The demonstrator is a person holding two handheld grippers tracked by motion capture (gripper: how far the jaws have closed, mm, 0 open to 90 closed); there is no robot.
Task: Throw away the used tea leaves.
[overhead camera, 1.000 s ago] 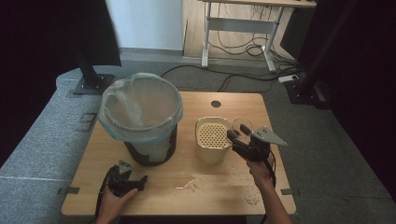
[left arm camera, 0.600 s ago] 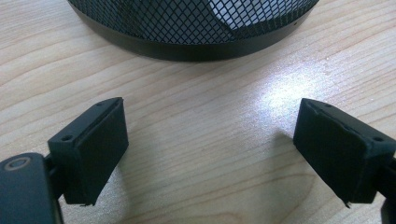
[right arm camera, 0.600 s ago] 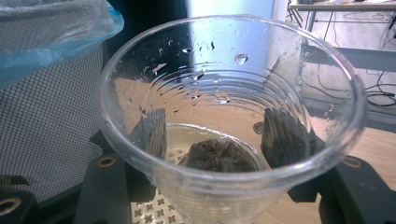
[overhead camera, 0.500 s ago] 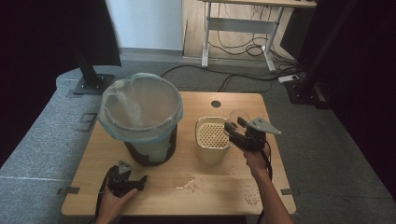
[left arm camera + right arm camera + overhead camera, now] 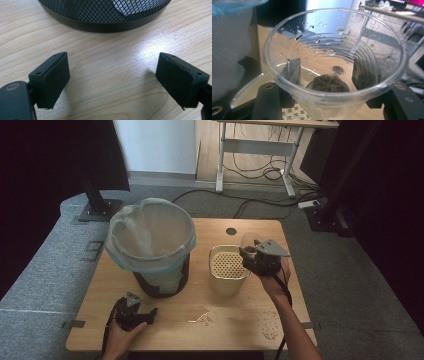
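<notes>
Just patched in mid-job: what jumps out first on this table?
The black mesh bin with a pale blue liner dominates the table's left half. Right of it, the right gripper holds a clear plastic cup, a dark lump at its bottom, above the cream perforated container. The left gripper rests open near the bin's base.

No legible text or labels.

Clear plastic cup (image 5: 334, 62), wet, tilted, dark lump (image 5: 328, 83) inside.
</notes>
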